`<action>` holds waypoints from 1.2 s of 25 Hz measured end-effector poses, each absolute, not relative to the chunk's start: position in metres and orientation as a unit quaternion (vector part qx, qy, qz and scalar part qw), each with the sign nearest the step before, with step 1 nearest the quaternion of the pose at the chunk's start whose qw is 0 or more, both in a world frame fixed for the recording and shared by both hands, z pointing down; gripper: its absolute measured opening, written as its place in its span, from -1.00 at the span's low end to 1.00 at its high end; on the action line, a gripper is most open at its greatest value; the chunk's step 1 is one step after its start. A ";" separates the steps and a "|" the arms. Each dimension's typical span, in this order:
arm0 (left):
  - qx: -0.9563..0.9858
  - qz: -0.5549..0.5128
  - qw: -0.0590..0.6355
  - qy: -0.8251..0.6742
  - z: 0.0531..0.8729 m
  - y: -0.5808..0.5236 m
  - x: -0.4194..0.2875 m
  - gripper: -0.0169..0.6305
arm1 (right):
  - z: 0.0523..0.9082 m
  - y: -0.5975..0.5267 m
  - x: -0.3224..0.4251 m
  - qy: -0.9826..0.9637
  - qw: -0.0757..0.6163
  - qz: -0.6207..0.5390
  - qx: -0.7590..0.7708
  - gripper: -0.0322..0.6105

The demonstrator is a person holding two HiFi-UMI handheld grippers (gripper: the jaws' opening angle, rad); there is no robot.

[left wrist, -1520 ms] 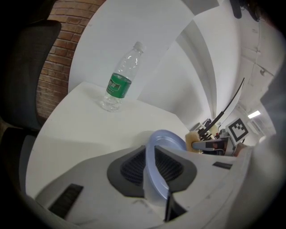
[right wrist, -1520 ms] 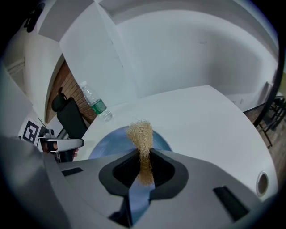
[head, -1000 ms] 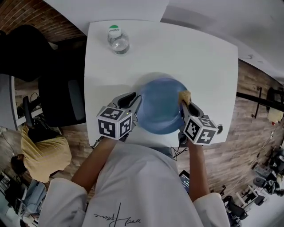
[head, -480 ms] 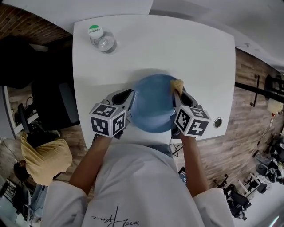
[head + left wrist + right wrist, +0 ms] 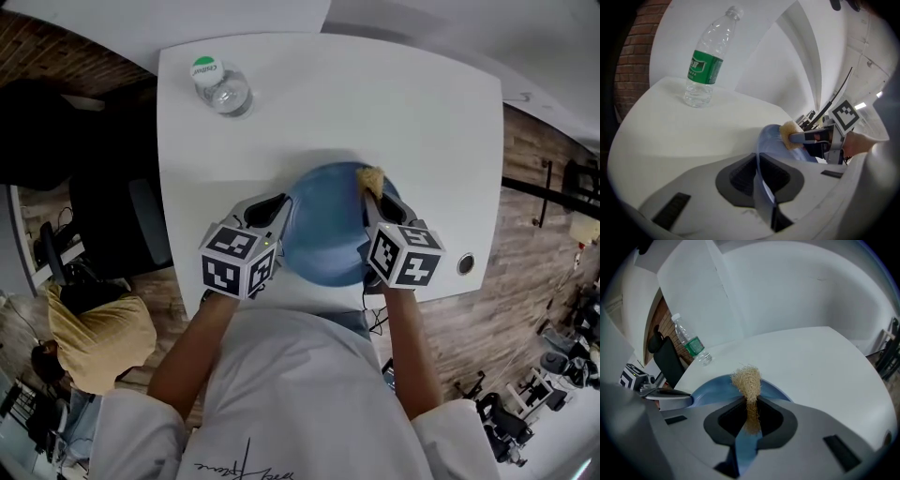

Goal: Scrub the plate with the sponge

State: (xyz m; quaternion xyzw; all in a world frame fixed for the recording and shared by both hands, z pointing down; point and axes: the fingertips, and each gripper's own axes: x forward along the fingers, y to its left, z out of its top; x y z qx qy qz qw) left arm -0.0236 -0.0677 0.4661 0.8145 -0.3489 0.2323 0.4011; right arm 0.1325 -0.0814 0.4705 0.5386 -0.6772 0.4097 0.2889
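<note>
Sponge (image 5: 372,176), tan and fibrous, overlaps the round, smooth blue plate (image 5: 323,234).

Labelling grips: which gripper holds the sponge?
The right gripper, shut on the tan sponge; the left gripper has just been closing its jaws on the rim of the blue plate.
</note>
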 end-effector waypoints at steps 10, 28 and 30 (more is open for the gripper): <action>0.811 0.234 0.403 -0.354 0.467 -0.065 -0.026 -0.89 | 0.477 -0.083 0.122 -0.679 0.289 0.413 0.534 -0.78; 0.817 0.240 0.391 -0.350 0.466 -0.068 -0.023 -0.90 | 0.478 -0.093 0.096 -0.695 0.295 0.413 0.509 -0.78; 0.816 0.240 0.392 -0.351 0.465 -0.068 -0.023 -0.90 | 0.478 -0.092 0.095 -0.697 0.304 0.407 0.507 -0.78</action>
